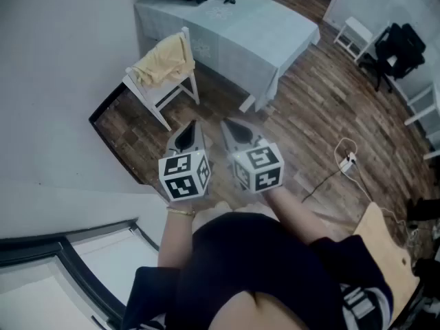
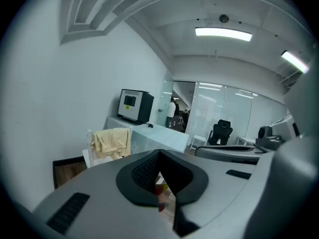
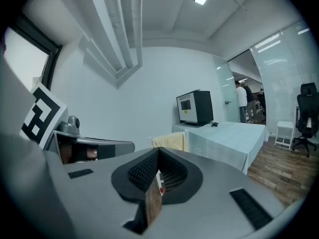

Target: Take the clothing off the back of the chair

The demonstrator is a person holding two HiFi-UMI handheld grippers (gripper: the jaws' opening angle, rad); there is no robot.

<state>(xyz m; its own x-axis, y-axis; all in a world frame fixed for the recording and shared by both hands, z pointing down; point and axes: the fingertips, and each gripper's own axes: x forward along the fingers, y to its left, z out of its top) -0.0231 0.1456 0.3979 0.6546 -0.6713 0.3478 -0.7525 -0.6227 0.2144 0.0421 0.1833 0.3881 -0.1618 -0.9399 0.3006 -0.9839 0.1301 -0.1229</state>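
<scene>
A pale yellow garment [image 1: 163,60] hangs over the back of a white chair [image 1: 159,99] that stands by the wall, ahead and to the left. The garment [image 2: 111,141] also shows in the left gripper view, and its top edge [image 3: 169,141] peeks above the jaws in the right gripper view. My left gripper [image 1: 187,135] and right gripper [image 1: 235,130] are held side by side in front of the person, well short of the chair. Both are shut with nothing between the jaws.
A table with a light blue cloth [image 1: 240,29] stands behind the chair, with a black monitor [image 2: 134,105] at its far end. A black office chair [image 1: 397,48] and a white stool [image 1: 355,36] stand far right. A cable and power strip [image 1: 348,161] lie on the wood floor.
</scene>
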